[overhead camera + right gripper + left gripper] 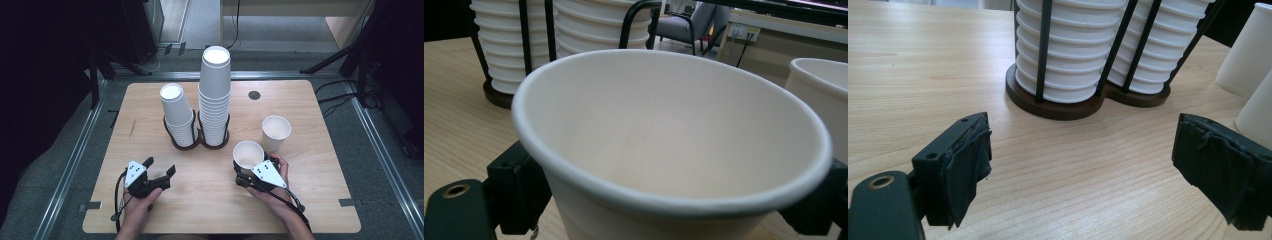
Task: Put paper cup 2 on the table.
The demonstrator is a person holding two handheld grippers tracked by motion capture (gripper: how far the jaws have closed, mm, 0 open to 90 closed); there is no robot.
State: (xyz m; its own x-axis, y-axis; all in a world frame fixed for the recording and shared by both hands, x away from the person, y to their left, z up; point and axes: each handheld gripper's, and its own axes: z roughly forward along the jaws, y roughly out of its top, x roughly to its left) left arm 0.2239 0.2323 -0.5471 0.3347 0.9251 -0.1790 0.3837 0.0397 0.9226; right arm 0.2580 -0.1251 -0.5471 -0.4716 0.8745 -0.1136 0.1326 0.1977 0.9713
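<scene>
White paper cup (664, 145) pinched between right gripper (248, 172) jaws; left gripper (1083, 165) spread, facing cup holder (1068, 102)

— Where does the high view sit?
— Above the near edge of the table (220, 210), looking forward and down across the whole top.
— And the left gripper view?
— Low over the wood, facing the cup rack (1068, 107) at its 12 o'clock, close.
— The right gripper view?
— Right behind a paper cup (664, 150), the rack (496, 97) at 10 o'clock.
— What do they share?
— The rack (200, 142) and its stacks.
</scene>
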